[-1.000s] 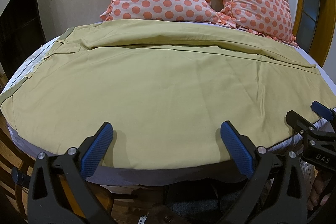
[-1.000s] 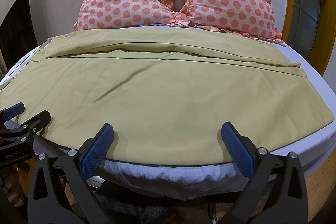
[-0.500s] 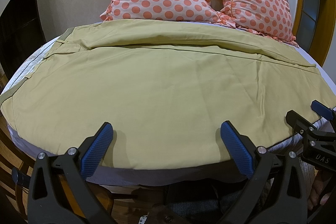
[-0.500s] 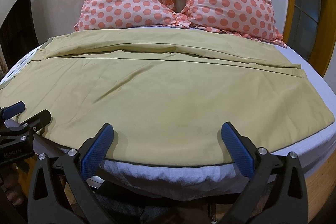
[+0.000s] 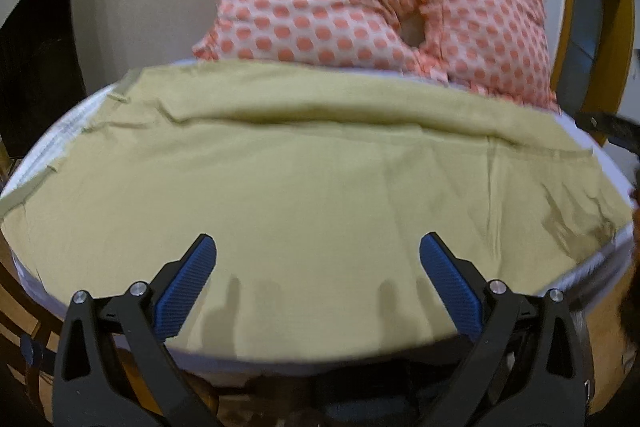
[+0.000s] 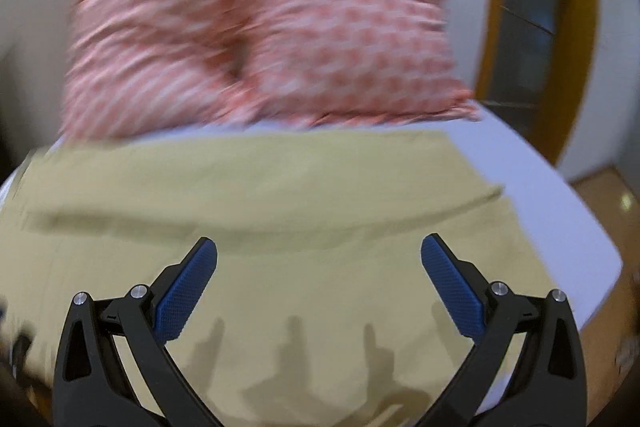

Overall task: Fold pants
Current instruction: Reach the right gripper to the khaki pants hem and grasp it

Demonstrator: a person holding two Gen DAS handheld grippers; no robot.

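**Ana:** Where are the pants?

**Me:** The pants (image 5: 320, 195) lie spread flat across the bed (image 6: 560, 187), in front of the two dotted pillows (image 5: 360, 15). From what I see one leg is already laid over the other, with a long seam line across the far side. The waistband looks to be at the left, the cuffs at the right, near the bed's edge.

**Ana:** And your tools?

**Me:** My left tool (image 5: 318, 283) is spread wide, holding nothing, low over the near edge of the cloth. My right tool (image 6: 319, 287) is spread too and empty, over the cuff end. That view is blurred, so I can't judge height well.

**Ana:** How do you want to take the fold?

**Me:** I'd pinch both layers at the cuff end, one finger under the edge, so the lower leg doesn't stay behind. Then lift just enough to clear and carry it toward the waistband. Thin fabric like this may wrinkle if dragged.
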